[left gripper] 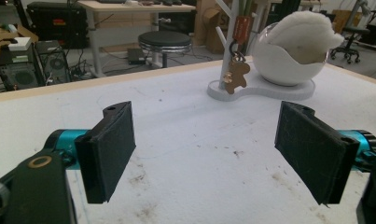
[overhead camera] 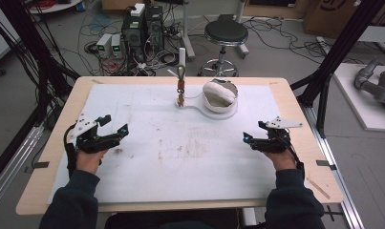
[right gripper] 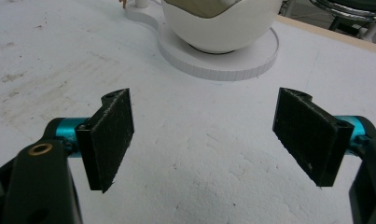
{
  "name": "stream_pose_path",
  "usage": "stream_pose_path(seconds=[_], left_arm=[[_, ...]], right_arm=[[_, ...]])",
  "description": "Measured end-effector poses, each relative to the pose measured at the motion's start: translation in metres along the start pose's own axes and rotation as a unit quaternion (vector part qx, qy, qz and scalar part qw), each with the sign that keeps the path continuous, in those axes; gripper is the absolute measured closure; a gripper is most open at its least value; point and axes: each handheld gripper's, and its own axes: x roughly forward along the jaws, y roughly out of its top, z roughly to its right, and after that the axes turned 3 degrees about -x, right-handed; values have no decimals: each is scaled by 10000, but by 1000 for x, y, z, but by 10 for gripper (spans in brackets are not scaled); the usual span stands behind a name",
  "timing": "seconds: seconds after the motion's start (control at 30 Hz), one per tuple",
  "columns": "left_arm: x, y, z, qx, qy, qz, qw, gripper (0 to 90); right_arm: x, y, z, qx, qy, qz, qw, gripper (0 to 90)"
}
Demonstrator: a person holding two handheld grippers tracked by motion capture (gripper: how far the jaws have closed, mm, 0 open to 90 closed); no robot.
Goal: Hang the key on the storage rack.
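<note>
Grippers rest on the white mat (overhead camera: 147, 157), one at each side, both empty. Left gripper (overhead camera: 114, 125) has its jaws spread wide with nothing between them but stained mat; in the left gripper view (left gripper: 209, 154) the same broad gap shows. Right gripper (overhead camera: 253, 132) also stands wide open and holds nothing, its own view (right gripper: 204, 142) showing bare mat between the black pads.

Ahead of the left gripper and off to its right stands a white stand (left gripper: 262, 91), well apart from the jaws. Its flat base runs long from a thin post (overhead camera: 182, 59) to a round end bearing a white bowl (left gripper: 288, 63) with pale stuffing (left gripper: 307, 30) in it. From a branch of the post hangs a gingerbread-man keychain (left gripper: 235, 74), its long axis vertical, head up and legs pointing down toward the base, under an orange tag (left gripper: 243, 28).

From the right gripper the bowl (right gripper: 220, 25) lies straight ahead, slightly left, near but not touching, with the post farther left. A black stool (overhead camera: 225, 33) stands beyond the table (overhead camera: 295, 102).
</note>
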Motion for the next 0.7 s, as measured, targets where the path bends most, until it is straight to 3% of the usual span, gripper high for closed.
stream_pose_path(seconds=[0.33,0.7], left_arm=[[1,-3,3,5,-102,-78,9999,199],[1,-3,3,21,-77,-110,9999,199]], right_arm=[[-2,0,0,73,-63,11,10000,208],[-2,-1,0,96,-48,18,9999,208]])
